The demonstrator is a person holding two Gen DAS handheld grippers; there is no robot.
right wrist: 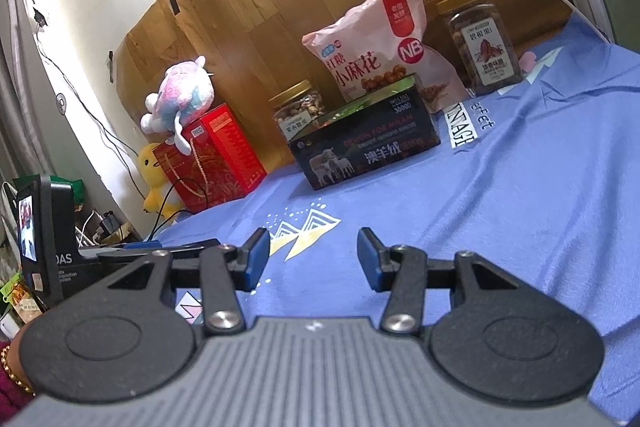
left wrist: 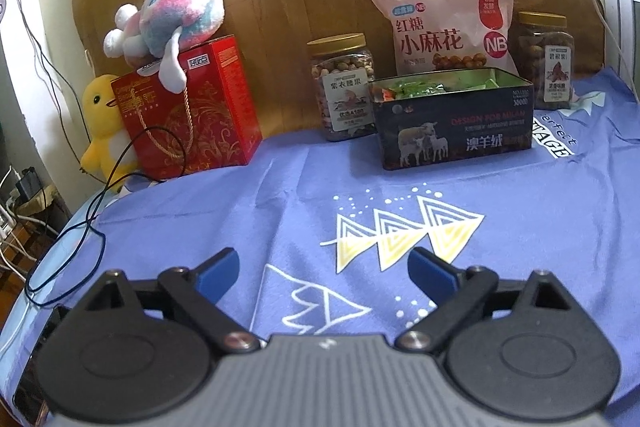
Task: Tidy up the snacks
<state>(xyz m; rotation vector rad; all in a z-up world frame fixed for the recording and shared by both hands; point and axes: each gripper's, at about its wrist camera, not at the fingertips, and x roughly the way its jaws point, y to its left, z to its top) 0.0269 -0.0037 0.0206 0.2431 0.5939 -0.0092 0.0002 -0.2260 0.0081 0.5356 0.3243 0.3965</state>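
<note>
L gripper (left wrist: pixel 323 273) wide open, empty | R gripper (right wrist: pixel 313 259) open, empty | risk: tin (left wrist: pixel 454 119) sits close to jar (left wrist: pixel 344 87) & pink bag (left wrist: pixel 444 27); careless reach could topple them

A cloth (left wrist: pixel 240 195) is spread over the table. Near the back, an open tin (left wrist: pixel 456 123) is set on the cloth, with small wrapped snacks (left wrist: pixel 424 87) lying inside it. Just behind the tin a big snack bag (left wrist: pixel 444 27) is stood up. A jar of nuts (left wrist: pixel 344 87) is placed to the left of the tin, and a second jar (left wrist: pixel 546 59) to its right. Far to the left a gift box (left wrist: pixel 192 115) is found, with a plush toy (left wrist: pixel 172 23) lying on top. A duck toy (left wrist: pixel 102 127) is tucked beside the box, at the table's edge.
</note>
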